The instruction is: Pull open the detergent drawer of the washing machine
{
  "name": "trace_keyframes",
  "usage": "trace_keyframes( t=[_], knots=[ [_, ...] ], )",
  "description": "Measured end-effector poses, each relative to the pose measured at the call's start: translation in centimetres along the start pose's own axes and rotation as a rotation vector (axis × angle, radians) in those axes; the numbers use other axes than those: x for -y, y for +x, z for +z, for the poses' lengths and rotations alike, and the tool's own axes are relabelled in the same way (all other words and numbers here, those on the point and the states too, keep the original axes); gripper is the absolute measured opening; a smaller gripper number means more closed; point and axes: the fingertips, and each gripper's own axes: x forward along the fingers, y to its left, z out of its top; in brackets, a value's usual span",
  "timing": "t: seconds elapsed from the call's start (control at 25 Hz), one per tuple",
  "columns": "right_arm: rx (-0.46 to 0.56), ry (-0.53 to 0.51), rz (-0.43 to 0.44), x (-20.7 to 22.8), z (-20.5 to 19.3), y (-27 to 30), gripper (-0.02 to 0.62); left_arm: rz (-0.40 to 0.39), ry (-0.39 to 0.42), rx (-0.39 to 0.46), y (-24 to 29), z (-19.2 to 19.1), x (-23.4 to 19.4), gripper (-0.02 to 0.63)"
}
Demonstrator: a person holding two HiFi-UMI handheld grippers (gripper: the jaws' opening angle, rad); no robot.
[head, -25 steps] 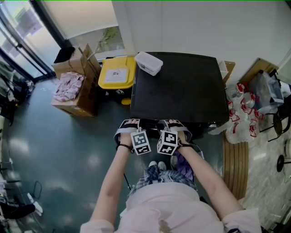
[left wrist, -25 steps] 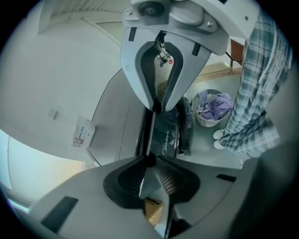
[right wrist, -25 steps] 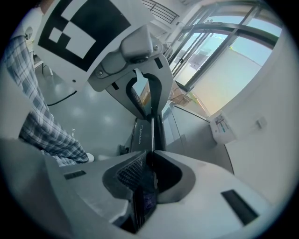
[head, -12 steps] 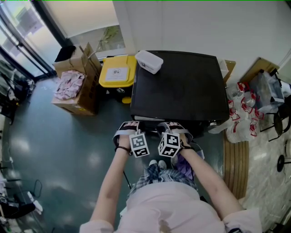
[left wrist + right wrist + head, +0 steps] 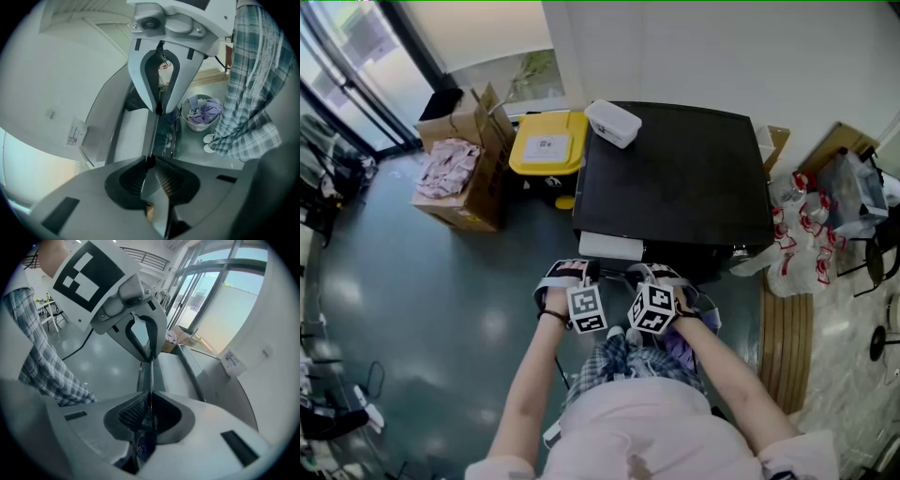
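While floor shines green | black washer top (1 white box) | drawer out

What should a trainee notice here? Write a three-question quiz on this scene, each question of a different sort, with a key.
1. True or false: the white container stands on the floor.
2. The left gripper and the right gripper are both shut on: A the detergent drawer; B a laundry basket; C a cardboard box.
3. Fill in: the bin beside the washing machine has a ____ lid.
Key: 1 false, it stands on top of the washing machine. 2 A. 3 yellow.
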Motion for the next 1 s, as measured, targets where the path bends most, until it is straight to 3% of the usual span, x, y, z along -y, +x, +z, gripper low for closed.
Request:
trace_keyframes(
  t=[1.0],
  knots=[
    [0.018,0.028,0.124,-4.1,0.2,-1.1,0.049,-0.079,-0.053,0.019,-2.0,-0.3,3.6,0.078]
  ],
)
